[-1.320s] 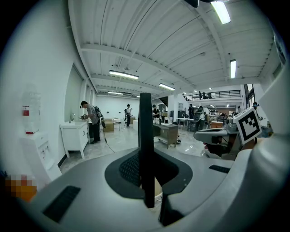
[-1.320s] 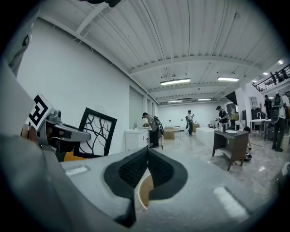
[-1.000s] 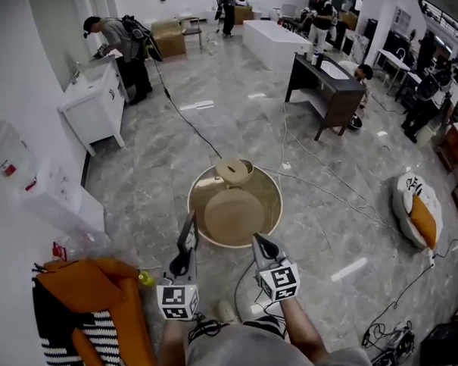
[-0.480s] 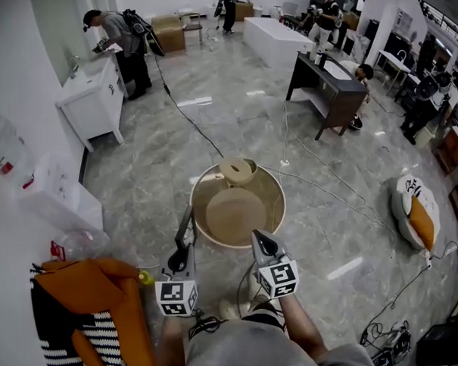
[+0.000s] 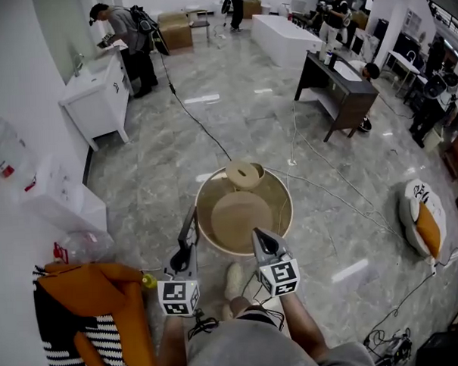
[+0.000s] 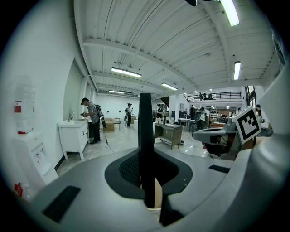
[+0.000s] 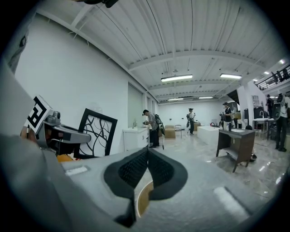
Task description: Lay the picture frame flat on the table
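The picture frame (image 7: 95,134), black with a white branch pattern, stands upright against the left wall beside an orange seat (image 7: 63,158). In the head view a black-and-white patterned thing (image 5: 96,343) by the orange seat (image 5: 89,287) is probably that frame. My left gripper (image 5: 185,250) (image 6: 145,181) is shut on a thin dark strip (image 6: 145,131) that sticks up from its jaws; I cannot tell what it is. My right gripper (image 5: 257,237) (image 7: 147,152) is shut and holds nothing. Both point at the round tan table (image 5: 282,191), just short of its near rim.
A small round tan piece (image 5: 244,174) sits at the table's far edge. Cables (image 5: 204,126) run across the marble floor. A white cabinet (image 5: 100,100) lines the left wall and a dark desk (image 5: 338,86) stands far right. People work in the background. My shoe (image 5: 235,280) shows below.
The table and floor have slid down and nearer in the head view as I walk forward. Both grippers keep their pose in front of me. A shoe has come into sight.
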